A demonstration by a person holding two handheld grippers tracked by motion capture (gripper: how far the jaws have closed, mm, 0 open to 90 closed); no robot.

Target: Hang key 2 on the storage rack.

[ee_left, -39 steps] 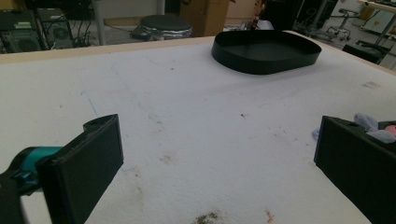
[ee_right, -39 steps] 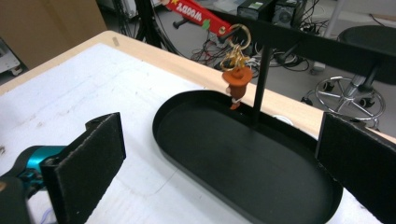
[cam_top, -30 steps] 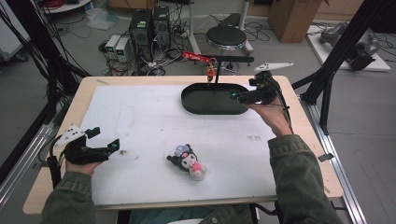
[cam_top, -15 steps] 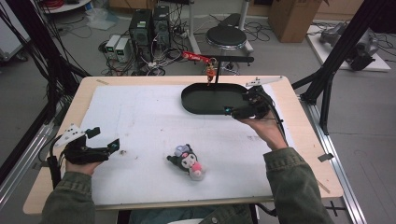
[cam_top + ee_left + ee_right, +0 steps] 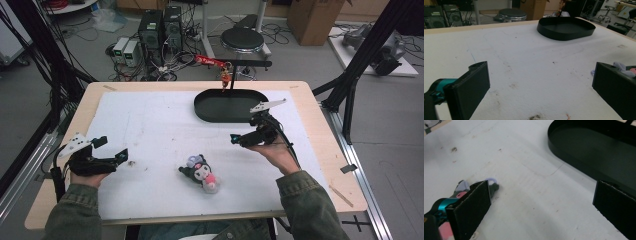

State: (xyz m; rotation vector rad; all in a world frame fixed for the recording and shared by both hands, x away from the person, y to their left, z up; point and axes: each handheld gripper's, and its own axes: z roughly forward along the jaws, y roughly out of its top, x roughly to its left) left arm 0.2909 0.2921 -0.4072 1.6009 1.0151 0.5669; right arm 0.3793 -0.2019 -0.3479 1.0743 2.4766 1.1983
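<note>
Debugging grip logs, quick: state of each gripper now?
Left gripper: open, empty.
Right gripper: open, empty, between plush toy and black tray.

Small plush toy [image 5: 199, 172] w/ black head, grey-lilac ears, pink body is showing against the white table mat [image 5: 150, 130], which is wearing brown specks & faint blue pen lines. Just beyond the toy, black oval metal tray [image 5: 227, 106] is looking matte. Both grippers, left gripper [image 5: 112, 149] & right gripper [image 5: 234, 138], are showing black jaws w/ teal accents, grey top plates. Sleeves are olive green.
</note>
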